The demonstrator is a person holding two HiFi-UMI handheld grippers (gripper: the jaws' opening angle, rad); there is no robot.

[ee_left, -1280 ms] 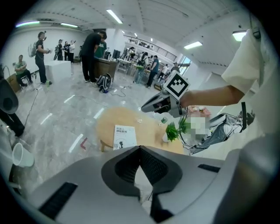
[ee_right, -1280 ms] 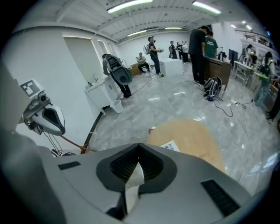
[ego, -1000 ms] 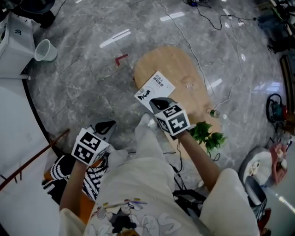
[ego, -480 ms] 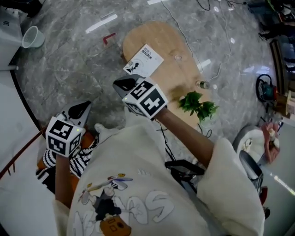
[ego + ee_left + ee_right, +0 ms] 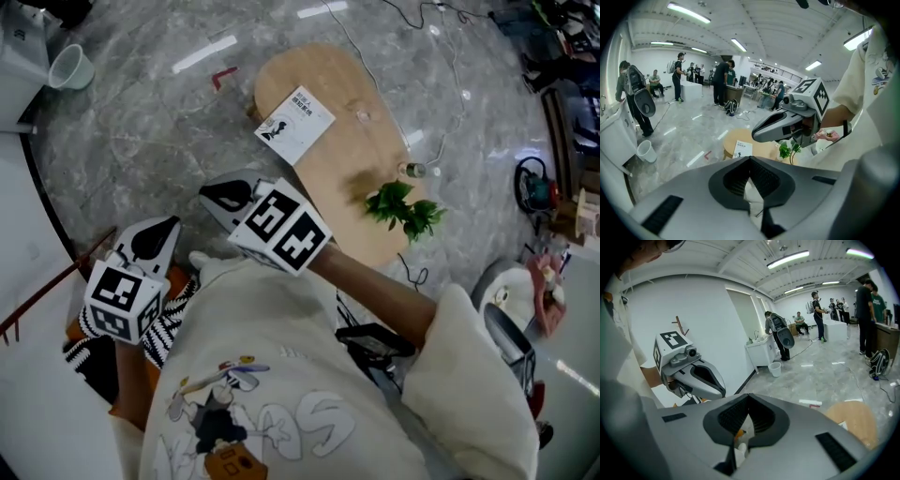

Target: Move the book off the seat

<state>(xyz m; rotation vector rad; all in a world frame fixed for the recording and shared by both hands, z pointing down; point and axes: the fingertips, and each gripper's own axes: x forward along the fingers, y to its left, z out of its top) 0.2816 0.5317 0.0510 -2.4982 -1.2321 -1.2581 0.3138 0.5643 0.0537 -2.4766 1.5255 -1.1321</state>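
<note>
Grey marble floor (image 5: 141,141) carries a low oval wooden top (image 5: 349,183), and the book (image 5: 294,125) lies flat on it, at its left edge towards the far end, one corner right at the rim. A small green plant (image 5: 403,208) stands at the right edge nearer the person.

By the person's left side is an orange seat with striped fabric (image 5: 173,323) on it. If that is the seat meant, the book is already off it. If the wooden top is the seat, the book is still on it. The pictures do not settle which.

The right gripper (image 5: 211,194) is the nearer one, held over the floor short of the top's near left edge. The book lies ahead of its jaws and a little to the right, well apart from them. The book's long axis runs across the oval's length, slanted to the line of the jaws.

The left gripper (image 5: 172,223) hangs lower, beside the striped fabric, and is farther from the book.

Both pairs of jaws are pressed together with nothing between them.
</note>
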